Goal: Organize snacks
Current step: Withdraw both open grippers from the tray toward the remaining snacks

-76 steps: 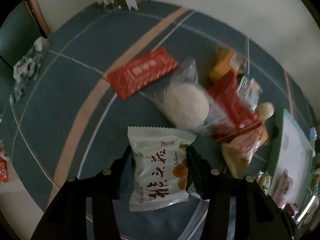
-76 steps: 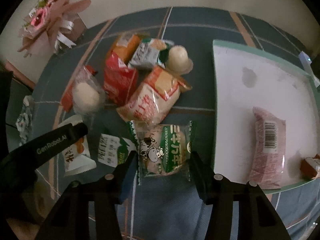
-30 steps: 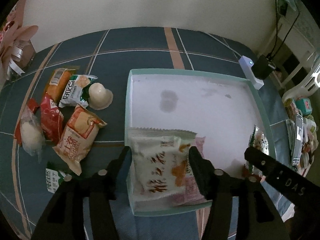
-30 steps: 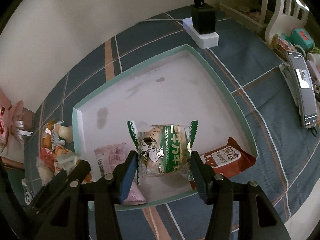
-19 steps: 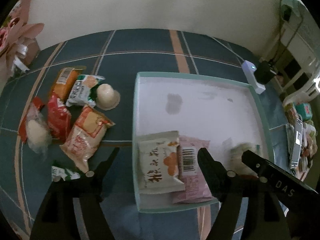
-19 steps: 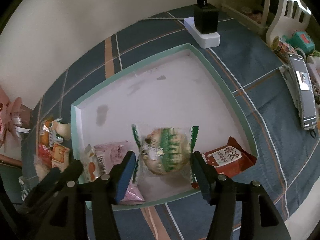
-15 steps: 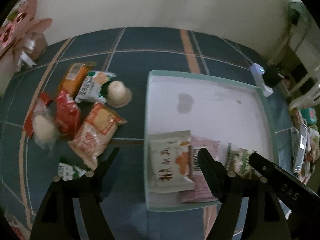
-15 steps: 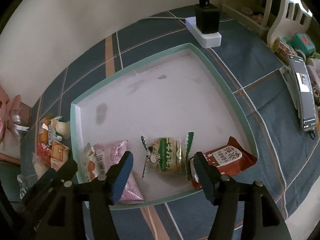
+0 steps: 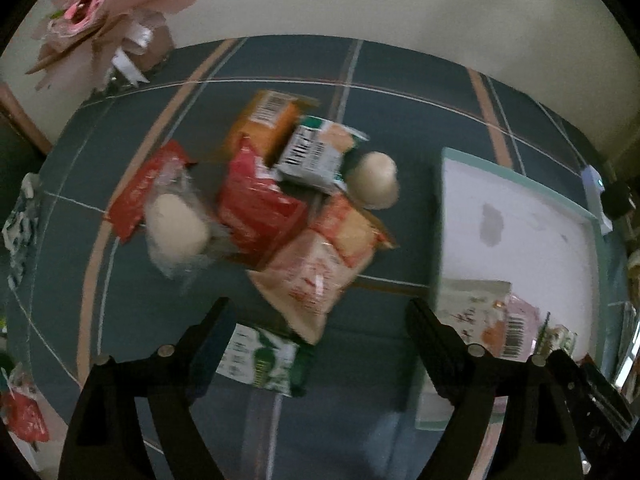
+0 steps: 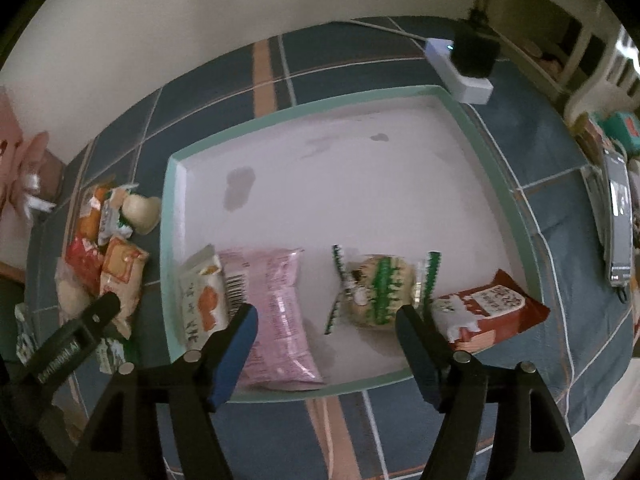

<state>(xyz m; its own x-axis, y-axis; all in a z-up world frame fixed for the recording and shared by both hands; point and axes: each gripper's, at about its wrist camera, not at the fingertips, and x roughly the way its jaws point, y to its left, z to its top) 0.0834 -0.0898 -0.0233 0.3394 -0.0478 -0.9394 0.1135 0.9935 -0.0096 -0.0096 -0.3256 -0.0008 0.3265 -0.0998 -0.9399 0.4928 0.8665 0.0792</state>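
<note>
A teal-rimmed white tray (image 10: 496, 184) holds a white peach-cake packet (image 10: 198, 300), a pink packet (image 10: 276, 312), a green-striped cow packet (image 10: 380, 290) and a red-and-white packet (image 10: 488, 306). My right gripper (image 10: 326, 316) is open and empty above the tray's near edge. My left gripper (image 9: 318, 320) is open and empty over a pile of loose snacks: an orange-red packet (image 9: 324, 264), a red packet (image 9: 256, 208), a round white bun in clear wrap (image 9: 176, 228), a jelly cup (image 9: 376, 184) and a small green-white packet (image 9: 264, 356). The tray (image 9: 520, 184) lies to the right in the left wrist view.
A pink paper bouquet (image 9: 104, 24) stands at the table's far left corner. A white power strip with a black plug (image 10: 468, 64) lies behind the tray. A phone (image 10: 618, 216) and other items lie at the right edge. The blue checked cloth (image 9: 280, 64) covers the table.
Both grippers opened and dropped their packets into the tray. The left gripper then swung left over the snack pile. The right gripper drew back a little from the tray.
</note>
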